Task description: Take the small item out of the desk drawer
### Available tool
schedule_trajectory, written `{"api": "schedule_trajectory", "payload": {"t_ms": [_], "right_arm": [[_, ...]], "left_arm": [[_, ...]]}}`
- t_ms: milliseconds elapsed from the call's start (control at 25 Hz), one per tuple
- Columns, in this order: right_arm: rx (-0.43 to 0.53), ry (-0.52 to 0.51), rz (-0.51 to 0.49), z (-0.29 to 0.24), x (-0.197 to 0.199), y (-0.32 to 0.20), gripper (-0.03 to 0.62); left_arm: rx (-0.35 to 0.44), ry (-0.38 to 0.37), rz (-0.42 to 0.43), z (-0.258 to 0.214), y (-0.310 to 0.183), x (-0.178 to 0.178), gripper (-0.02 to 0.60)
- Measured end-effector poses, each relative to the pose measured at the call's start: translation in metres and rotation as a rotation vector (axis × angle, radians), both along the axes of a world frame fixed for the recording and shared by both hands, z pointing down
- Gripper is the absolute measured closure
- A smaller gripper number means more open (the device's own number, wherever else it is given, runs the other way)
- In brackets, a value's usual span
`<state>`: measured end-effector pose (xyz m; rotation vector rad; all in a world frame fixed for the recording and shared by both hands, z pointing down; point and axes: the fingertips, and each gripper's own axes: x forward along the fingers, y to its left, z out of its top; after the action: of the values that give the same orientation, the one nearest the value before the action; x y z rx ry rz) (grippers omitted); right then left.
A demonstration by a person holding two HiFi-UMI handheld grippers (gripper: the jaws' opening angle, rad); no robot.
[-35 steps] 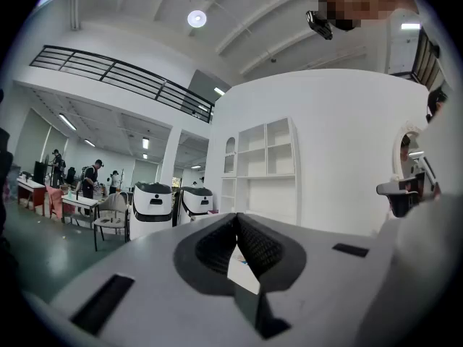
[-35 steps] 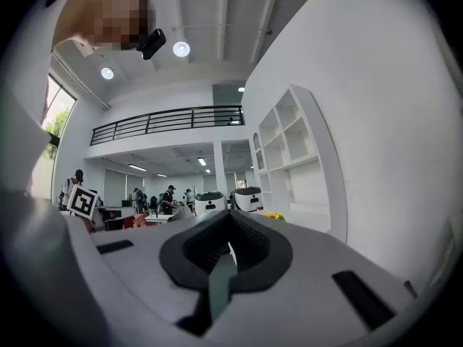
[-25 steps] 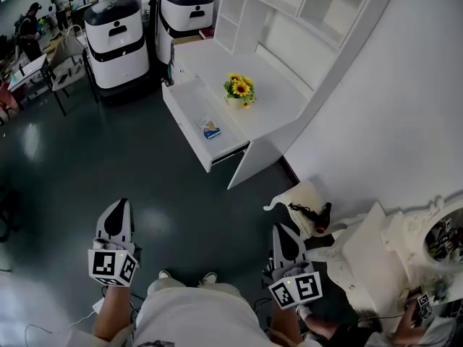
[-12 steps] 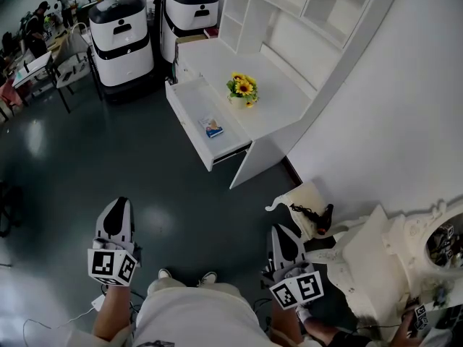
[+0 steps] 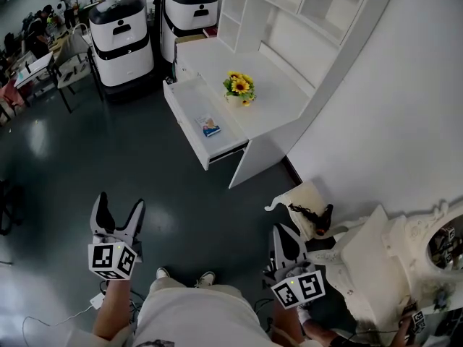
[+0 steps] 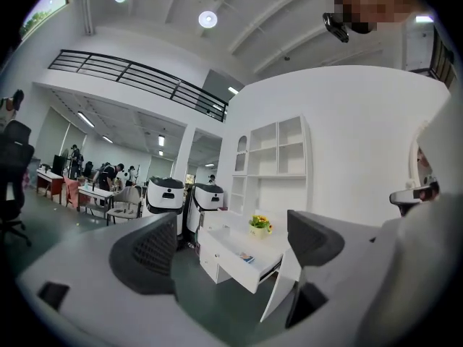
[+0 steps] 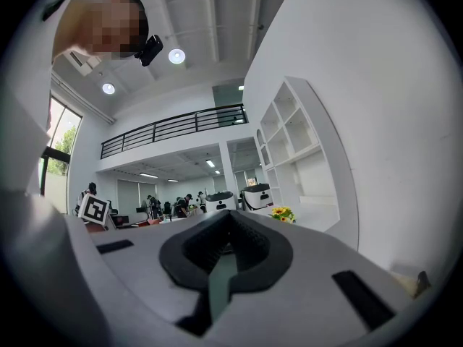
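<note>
The person is standing well apart from the desk point(image 5: 278, 92), holding both grippers low and level above the dark floor point(image 5: 108, 150). The left gripper point(image 5: 119, 207) has just been opening; its jaws are standing wide apart with nothing between them. The left gripper view is confirming this: its two dark pads point(image 6: 153, 253) are sitting at opposite sides of the picture, and the distant drawer point(image 5: 187, 132) is showing through the gap. The right gripper point(image 5: 283, 231) is keeping its jaws clenched together and empty; the right gripper view is showing its pads point(image 7: 228, 255) meeting edge to edge. The drawer is standing pulled out from the desk's front edge. The small item point(image 5: 210, 126), a flat blue-and-white packet, is lying on the drawer floor, toward the end nearer the person. A pot of sunflowers point(image 5: 239, 90) is standing on the desktop at its front edge, just beside the drawer. Only the head view and the left gripper view are showing the drawer and the item. The right gripper view is showing the sunflowers, and it is also catching the left gripper's marker cube point(image 7: 94, 210) at the left.
</note>
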<state>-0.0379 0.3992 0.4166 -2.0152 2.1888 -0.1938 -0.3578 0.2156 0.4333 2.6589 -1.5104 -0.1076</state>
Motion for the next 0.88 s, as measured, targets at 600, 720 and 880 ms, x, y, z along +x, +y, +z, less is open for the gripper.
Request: {"api": "schedule_trajectory", "payload": {"t_ms": [600,720,880], "right_arm": [[-0.020,-0.030,-0.003,0.013,0.023,0.002,0.583],[-0.044,-0.030,-0.001,0.019,0.030,-0.003,0.583],[-0.059,-0.023,0.017,0.025,0.044,-0.018,0.583]], "left_arm": [[-0.050,-0.011,0.003,0.015,0.001,0.025,0.077],[-0.078,-0.003,0.001,0.027,-0.007,0.033,0.077],[-0.100,0.005,0.025,0.042,-0.027,0.054,0.077]]}}
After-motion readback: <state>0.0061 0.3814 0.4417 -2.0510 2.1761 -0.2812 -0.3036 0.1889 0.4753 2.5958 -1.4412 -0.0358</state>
